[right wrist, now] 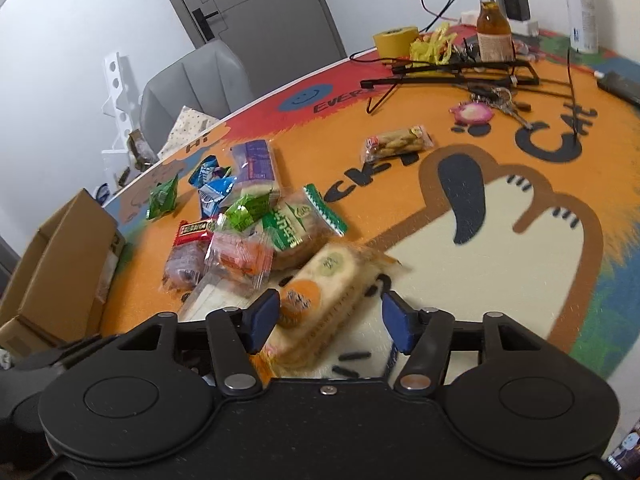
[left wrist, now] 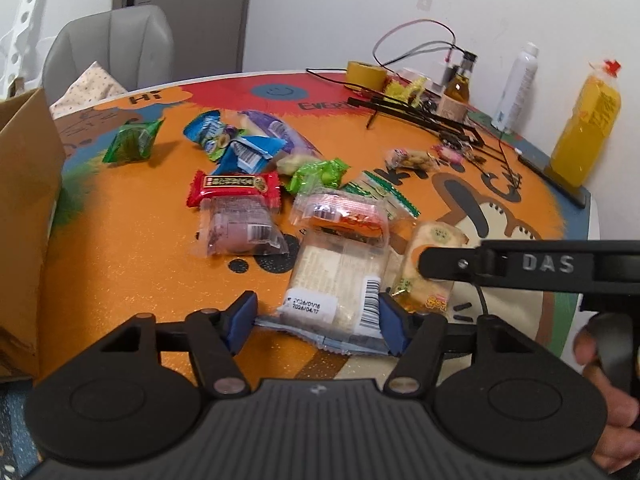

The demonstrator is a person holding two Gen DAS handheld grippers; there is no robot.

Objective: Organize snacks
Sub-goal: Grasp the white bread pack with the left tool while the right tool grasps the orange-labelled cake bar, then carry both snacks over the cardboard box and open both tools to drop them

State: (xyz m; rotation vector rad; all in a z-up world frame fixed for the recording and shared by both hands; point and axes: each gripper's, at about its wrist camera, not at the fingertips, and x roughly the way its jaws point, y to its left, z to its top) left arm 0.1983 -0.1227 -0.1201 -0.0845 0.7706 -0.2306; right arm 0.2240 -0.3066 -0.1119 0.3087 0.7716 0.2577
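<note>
We work over a round table (left wrist: 120, 248) with a bright orange cartoon mat, an open cardboard box (left wrist: 28, 200) at its left edge. The snack pile (left wrist: 280, 184) lies mid-table. Our left gripper (left wrist: 318, 326) straddles a clear-wrapped pale sandwich packet (left wrist: 336, 280); its right blue pad touches the wrapper, the left one stands clear (so no grip). Our right gripper (right wrist: 328, 322) has its jaws apart around a yellow biscuit pack (right wrist: 320, 300), the left pad touching, the right pad apart.
</note>
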